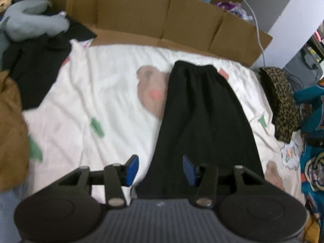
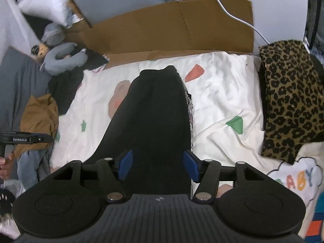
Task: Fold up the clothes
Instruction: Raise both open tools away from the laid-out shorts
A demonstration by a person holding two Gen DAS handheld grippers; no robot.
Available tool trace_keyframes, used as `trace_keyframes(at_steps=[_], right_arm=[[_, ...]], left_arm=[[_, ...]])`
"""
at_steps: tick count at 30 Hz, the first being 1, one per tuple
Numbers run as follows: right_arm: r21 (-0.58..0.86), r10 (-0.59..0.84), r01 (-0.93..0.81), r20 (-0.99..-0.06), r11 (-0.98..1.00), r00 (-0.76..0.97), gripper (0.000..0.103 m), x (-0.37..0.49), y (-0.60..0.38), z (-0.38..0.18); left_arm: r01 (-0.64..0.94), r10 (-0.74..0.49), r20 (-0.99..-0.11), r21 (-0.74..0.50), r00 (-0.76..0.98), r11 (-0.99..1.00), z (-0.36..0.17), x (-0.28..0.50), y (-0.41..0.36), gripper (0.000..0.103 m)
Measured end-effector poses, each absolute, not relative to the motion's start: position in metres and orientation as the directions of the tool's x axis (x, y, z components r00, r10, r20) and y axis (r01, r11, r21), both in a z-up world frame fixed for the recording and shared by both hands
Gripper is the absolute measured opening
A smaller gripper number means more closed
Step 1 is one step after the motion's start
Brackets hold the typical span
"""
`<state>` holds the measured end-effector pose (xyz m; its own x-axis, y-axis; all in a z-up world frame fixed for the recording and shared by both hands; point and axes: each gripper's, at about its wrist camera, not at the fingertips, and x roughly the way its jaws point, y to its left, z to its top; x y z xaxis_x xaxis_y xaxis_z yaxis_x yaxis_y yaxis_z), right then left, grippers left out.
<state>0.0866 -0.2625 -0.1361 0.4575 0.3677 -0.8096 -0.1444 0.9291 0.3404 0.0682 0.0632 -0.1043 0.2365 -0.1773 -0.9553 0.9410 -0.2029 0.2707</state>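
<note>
We see a black garment (image 1: 202, 121) laid out long and narrow on a bed covered by a white sheet (image 1: 105, 93) printed with bears and small coloured shapes. Its gathered end lies toward the far side of the bed, near a brown cardboard box (image 1: 154, 18) that runs along that edge; the near end disappears under both cameras.

The left gripper (image 1: 160, 170) hangs above the garment's near left edge, its blue-padded jaws apart with nothing pressed between them. The right gripper (image 2: 158, 165) hangs over the middle of the same cloth, jaws likewise apart and empty; we see black fabric in the gap, lying below the pads rather than clamped.

To the right of the garment a folded leopard-print cloth (image 2: 291, 99) rests at the bed's edge. On the left side lie a grey plush toy (image 1: 32, 20), a dark garment (image 1: 38, 64) and a mustard-brown cloth (image 1: 12, 133). A white cable (image 2: 232, 12) trails across the box.
</note>
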Motion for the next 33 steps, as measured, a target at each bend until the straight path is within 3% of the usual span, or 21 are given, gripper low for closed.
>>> trace_keyframes(at_steps=[3, 5, 9, 16, 26, 33], right_arm=[[0.301, 0.339, -0.157, -0.835, 0.941, 0.434, 0.066, 0.076, -0.258, -0.12], [0.287, 0.325, -0.154, -0.843, 0.946, 0.429, 0.066, 0.069, -0.257, -0.106], [0.288, 0.324, -0.15, -0.866, 0.946, 0.38, 0.08, 0.061, -0.254, -0.08], [0.255, 0.3, -0.177, -0.905, 0.95, 0.303, 0.081, 0.046, -0.244, -0.039], [0.247, 0.31, -0.225, -0.899, 0.942, 0.309, 0.084, 0.031, -0.241, -0.026], [0.418, 0.429, -0.102, -0.853, 0.903, 0.298, 0.082, 0.043, -0.269, -0.068]], left_arm=[[0.941, -0.156, -0.952, 0.288, 0.262, -0.175, -0.091, 0.075, 0.08, 0.057], [0.936, -0.151, -0.948, 0.304, 0.279, -0.179, -0.083, 0.076, 0.09, 0.064], [0.93, -0.142, -0.943, 0.323, 0.301, -0.176, -0.064, 0.074, 0.102, 0.069], [0.944, -0.186, -0.945, 0.297, 0.269, -0.143, -0.022, 0.068, 0.115, 0.084], [0.948, -0.223, -0.941, 0.29, 0.256, -0.133, 0.004, 0.054, 0.125, 0.086], [0.972, -0.212, -0.958, 0.216, 0.193, -0.093, -0.02, 0.072, 0.132, 0.084]])
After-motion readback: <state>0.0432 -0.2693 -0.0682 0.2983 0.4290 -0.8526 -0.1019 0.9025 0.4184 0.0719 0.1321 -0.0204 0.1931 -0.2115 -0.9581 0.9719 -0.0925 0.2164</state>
